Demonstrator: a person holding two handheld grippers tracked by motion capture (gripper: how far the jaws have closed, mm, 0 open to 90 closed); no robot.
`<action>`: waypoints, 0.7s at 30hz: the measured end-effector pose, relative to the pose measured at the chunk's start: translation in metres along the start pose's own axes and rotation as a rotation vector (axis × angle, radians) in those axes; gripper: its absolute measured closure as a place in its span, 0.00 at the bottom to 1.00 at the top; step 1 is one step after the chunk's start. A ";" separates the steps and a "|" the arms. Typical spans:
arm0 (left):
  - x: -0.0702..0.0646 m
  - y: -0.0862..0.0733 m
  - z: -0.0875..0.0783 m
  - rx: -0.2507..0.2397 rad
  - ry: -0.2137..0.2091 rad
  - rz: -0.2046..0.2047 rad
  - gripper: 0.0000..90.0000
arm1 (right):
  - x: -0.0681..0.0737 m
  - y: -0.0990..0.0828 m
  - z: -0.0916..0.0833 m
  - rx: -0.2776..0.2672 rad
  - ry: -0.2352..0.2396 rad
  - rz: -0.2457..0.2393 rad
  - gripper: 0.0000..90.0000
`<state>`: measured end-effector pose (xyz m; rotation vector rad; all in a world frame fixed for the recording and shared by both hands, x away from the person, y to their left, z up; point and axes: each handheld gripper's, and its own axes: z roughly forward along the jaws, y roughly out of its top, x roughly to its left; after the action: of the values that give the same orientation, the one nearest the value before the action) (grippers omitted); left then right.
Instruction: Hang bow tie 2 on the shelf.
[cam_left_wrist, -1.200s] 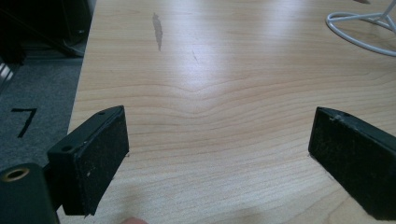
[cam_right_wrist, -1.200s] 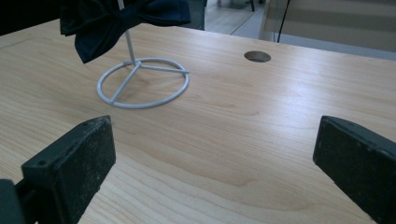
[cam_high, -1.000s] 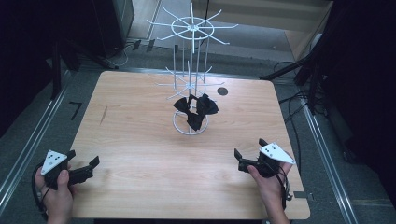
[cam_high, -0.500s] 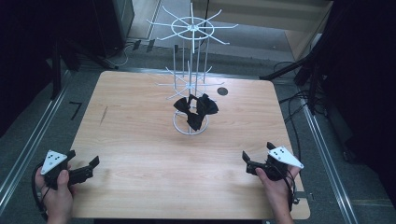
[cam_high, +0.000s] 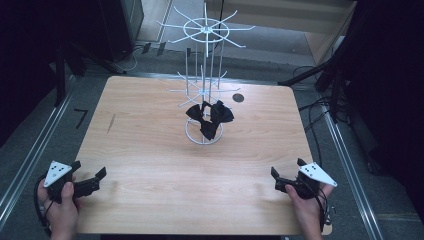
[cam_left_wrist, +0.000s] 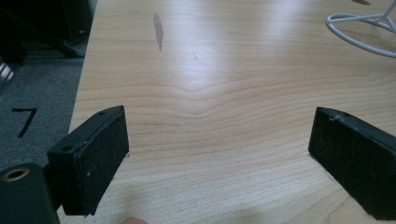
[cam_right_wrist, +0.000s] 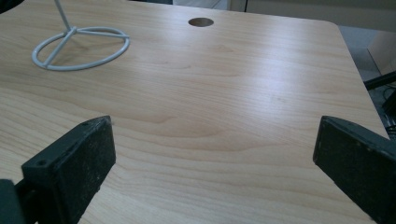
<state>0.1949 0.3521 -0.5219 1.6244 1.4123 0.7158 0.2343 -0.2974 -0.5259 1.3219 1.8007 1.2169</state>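
High view: left gripper (cam_high: 89, 181) at tabletop's near-left corner, right gripper (cam_high: 285, 182) near near-right corner, both empty. Black bows (cam_high: 209, 118) hang on white wire rack (cam_high: 204, 75), centre toward far edge. Likely idle step; next needs long reach to bows.

Left gripper view: jaws wide apart, nothing between, over light wood tabletop (cam_left_wrist: 224, 93); grey floor beyond left edge.

Right gripper view: jaws wide, empty; rack's ring base (cam_right_wrist: 80, 48) far-left, round hole (cam_right_wrist: 201, 22) near far edge.
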 end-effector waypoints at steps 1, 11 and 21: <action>0.000 0.000 0.000 0.000 0.000 0.000 0.06 | -0.002 -0.001 -0.001 0.002 -0.004 0.000 0.00; 0.000 0.000 0.000 0.000 0.000 -0.001 0.06 | -0.020 -0.013 -0.013 0.019 -0.038 0.010 0.00; 0.000 0.000 0.000 -0.001 0.000 -0.002 0.06 | -0.040 -0.024 -0.028 0.022 -0.073 0.043 0.00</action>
<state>0.1947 0.3521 -0.5218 1.6221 1.4135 0.7155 0.2142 -0.3461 -0.5387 1.4062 1.7478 1.1593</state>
